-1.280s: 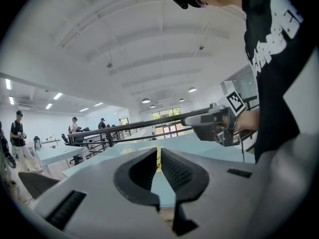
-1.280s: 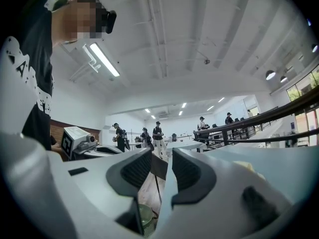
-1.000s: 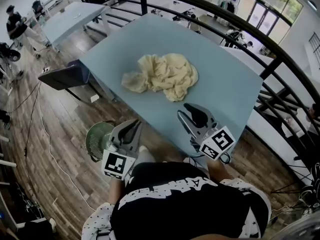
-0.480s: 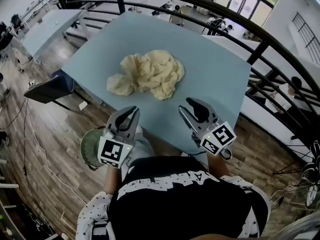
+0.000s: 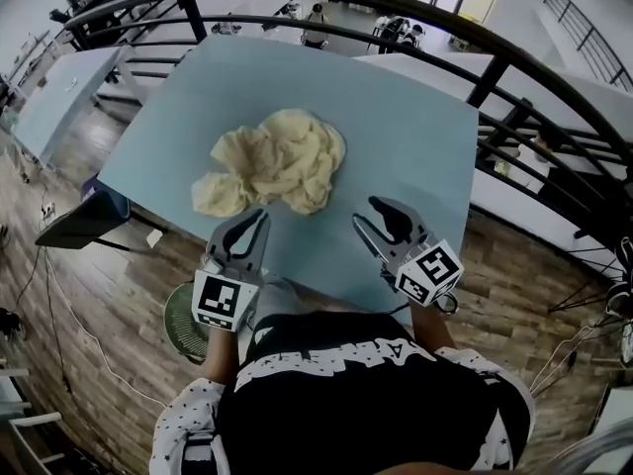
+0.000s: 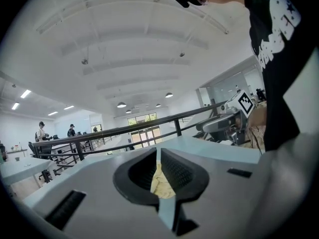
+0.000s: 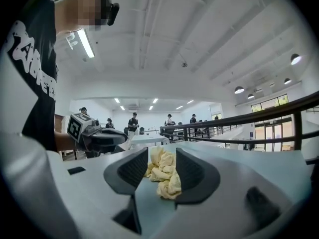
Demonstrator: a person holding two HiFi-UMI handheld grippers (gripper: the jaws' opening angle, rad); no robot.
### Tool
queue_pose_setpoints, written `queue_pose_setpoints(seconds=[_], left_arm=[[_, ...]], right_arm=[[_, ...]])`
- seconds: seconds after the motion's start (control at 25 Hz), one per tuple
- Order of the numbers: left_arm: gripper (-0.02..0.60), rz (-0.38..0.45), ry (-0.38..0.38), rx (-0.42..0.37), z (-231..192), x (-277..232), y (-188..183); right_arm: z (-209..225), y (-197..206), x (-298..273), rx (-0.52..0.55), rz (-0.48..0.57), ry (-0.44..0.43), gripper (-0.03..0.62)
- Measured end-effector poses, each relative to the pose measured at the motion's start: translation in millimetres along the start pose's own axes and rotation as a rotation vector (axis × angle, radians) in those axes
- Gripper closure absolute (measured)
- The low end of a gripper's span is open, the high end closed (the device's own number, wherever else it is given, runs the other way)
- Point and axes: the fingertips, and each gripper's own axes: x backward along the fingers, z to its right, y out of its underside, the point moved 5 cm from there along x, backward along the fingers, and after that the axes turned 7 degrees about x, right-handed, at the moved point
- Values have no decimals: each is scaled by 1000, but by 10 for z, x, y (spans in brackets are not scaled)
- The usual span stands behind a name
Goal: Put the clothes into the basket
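step: I reach for the yellow clothes pile (image 5: 277, 161) on the blue table (image 5: 396, 117) | left claw (image 5: 259, 216): shut tight, empty | right claw (image 5: 379, 211): just been opening, half wide, empty | tip: I think open left too, grab low, then carry to the green basket (image 5: 183, 310) on the floor

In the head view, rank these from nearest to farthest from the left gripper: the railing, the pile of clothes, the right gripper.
1. Pile of clothes, on the table just ahead of the left gripper.
2. Right gripper, off to the right; its jaws have just been opening, with nothing between them.
3. Railing, beyond the table's far edge.
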Motion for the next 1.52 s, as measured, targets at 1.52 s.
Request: queue_pose_setpoints(seconds=[1.52], left_arm=[[371, -42, 119, 46, -1908, -877, 482]], right_arm=[[577, 514, -1197, -33, -292, 190, 391]])
